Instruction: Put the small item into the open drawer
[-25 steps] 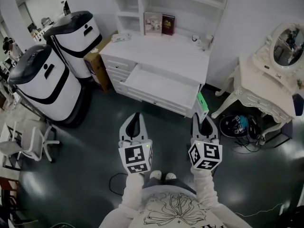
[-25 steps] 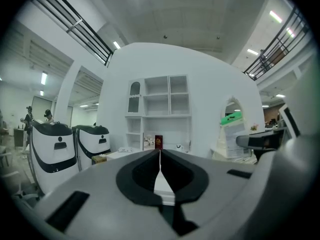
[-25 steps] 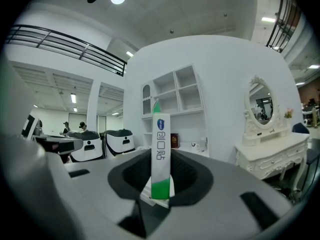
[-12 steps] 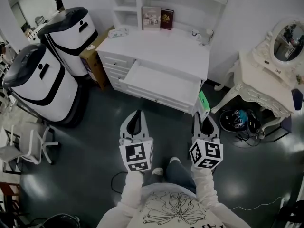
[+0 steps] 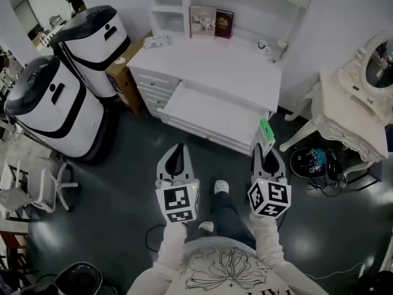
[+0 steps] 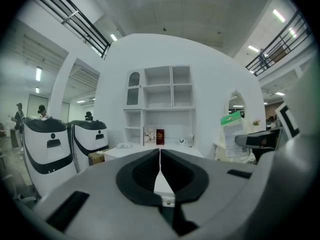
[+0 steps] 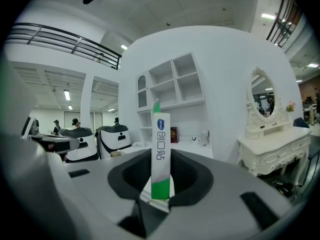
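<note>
Currently the right claw (image 5: 264,147) is clamped on a slim green-and-white packet (image 7: 160,156), which stands upright between its jaws. Beside it, the left claw (image 5: 177,147) is closed with nothing in it. Ahead of both claws lies the open drawer (image 5: 212,112), below the white worktop (image 5: 215,66).

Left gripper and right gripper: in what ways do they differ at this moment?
The left gripper has its jaws together with nothing between them; the right gripper clamps a green and white packet standing upright. The packet juts ahead of the right gripper; the left gripper shows only its jaws. Both carry a marker cube and point toward the open drawer.
</note>
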